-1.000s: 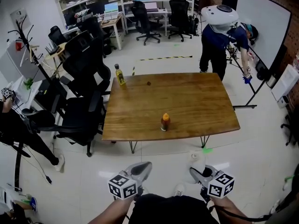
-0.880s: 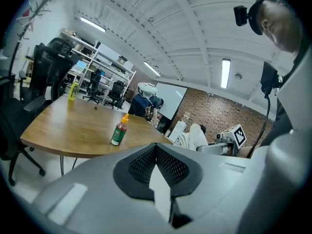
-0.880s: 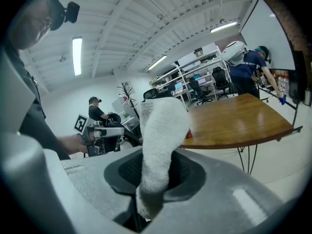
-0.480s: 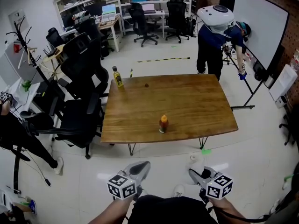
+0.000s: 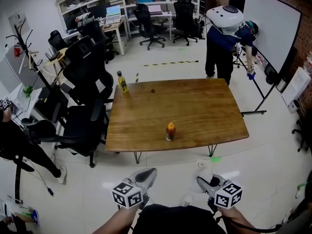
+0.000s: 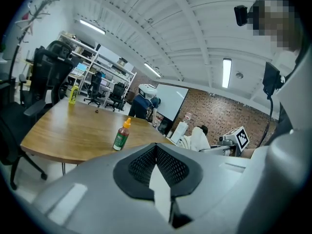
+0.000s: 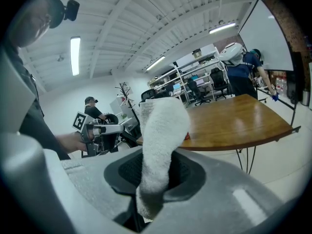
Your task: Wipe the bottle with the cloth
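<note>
A small sauce bottle [image 5: 170, 130] with an orange cap stands upright near the front edge of the wooden table [image 5: 204, 106]. It also shows in the left gripper view as the bottle [image 6: 122, 135]. Both grippers are held low, short of the table. My left gripper [image 5: 148, 175] is shut with nothing between its jaws [image 6: 157, 149]. My right gripper [image 5: 204, 180] is shut on a white cloth [image 7: 161, 130], which stands up out of the jaws and hides most of the bottle in the right gripper view. The cloth [image 5: 204, 167] shows as a white lump in the head view.
A yellow bottle [image 5: 122, 82] stands at the table's far left corner and a small dark object [image 5: 153, 89] lies near the far edge. Black office chairs [image 5: 85, 116] crowd the table's left side. A person [image 5: 224, 38] bends at a whiteboard [image 5: 270, 23] beyond the table.
The head view has shifted slightly, so the table sits a little further left. Both grippers have kept their place and stayed shut.
</note>
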The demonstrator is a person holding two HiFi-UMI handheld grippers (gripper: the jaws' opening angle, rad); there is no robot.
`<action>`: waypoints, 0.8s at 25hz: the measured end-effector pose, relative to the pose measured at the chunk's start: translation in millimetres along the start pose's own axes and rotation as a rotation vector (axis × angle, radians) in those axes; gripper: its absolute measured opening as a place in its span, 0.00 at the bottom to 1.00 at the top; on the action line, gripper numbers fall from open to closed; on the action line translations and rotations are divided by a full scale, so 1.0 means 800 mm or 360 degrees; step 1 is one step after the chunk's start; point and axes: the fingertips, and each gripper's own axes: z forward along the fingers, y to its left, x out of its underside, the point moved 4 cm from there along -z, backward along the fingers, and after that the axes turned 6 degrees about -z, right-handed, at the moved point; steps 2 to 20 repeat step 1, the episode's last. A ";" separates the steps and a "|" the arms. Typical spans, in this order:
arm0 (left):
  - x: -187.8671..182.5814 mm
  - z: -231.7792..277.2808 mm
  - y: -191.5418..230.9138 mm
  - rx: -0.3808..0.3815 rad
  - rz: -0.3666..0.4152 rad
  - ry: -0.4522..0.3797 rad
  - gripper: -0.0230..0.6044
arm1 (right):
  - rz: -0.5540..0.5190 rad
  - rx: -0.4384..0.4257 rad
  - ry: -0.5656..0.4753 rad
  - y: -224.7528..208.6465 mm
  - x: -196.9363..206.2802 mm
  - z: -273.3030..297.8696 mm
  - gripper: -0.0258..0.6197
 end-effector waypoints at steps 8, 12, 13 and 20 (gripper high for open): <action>-0.001 0.001 0.000 -0.0002 0.0000 -0.0003 0.06 | -0.0001 -0.0003 0.0003 0.000 0.000 0.000 0.15; -0.001 0.001 0.000 -0.0002 0.0000 -0.0003 0.06 | -0.0001 -0.0003 0.0003 0.000 0.000 0.000 0.15; -0.001 0.001 0.000 -0.0002 0.0000 -0.0003 0.06 | -0.0001 -0.0003 0.0003 0.000 0.000 0.000 0.15; -0.001 0.001 0.000 -0.0002 0.0000 -0.0003 0.06 | -0.0001 -0.0003 0.0003 0.000 0.000 0.000 0.15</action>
